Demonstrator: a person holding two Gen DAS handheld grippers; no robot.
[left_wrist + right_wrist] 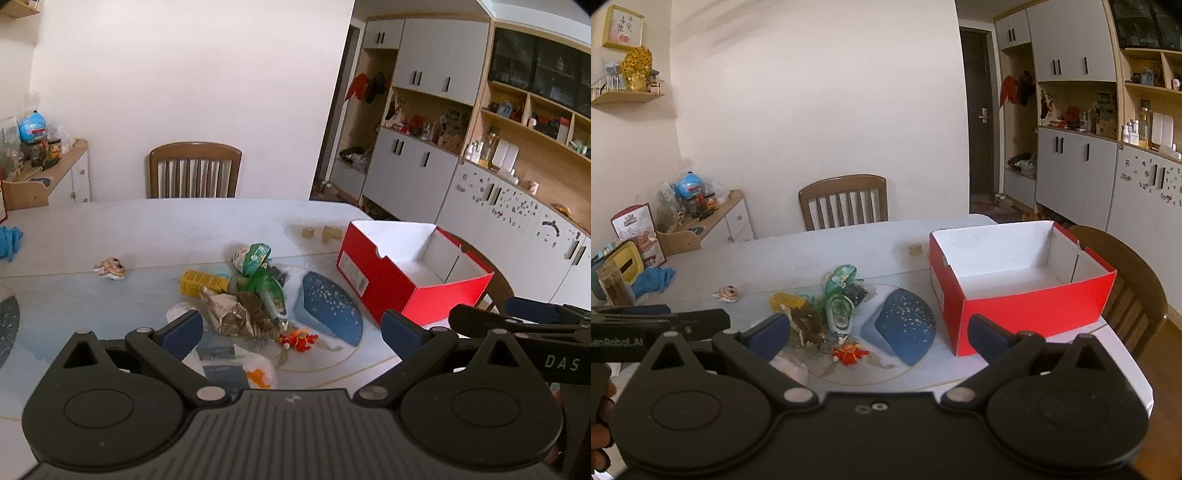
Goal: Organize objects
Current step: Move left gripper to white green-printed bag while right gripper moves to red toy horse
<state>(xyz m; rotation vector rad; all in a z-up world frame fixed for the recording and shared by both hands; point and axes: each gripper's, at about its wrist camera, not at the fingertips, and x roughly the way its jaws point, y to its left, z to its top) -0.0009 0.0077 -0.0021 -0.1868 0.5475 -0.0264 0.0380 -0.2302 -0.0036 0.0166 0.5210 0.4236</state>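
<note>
Left gripper (pixel 291 328) and right gripper (pixel 879 332): jaws wide, empty, above the near table edge. Loose clutter pile (pixel 243 295) sits beside the empty red cardboard box (pixel 1015 295). Risk: the crinkled foil packet (pixel 225 312) overlaps its neighbours, so one pinch may drag several.

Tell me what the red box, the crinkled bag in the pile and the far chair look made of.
Red box: likely cardboard, matte red outside, white inside, folded flaps. Crinkled bag: probably metallised plastic film, shiny creases. Chair: apparently brown wood, slatted back, slight sheen.
</note>
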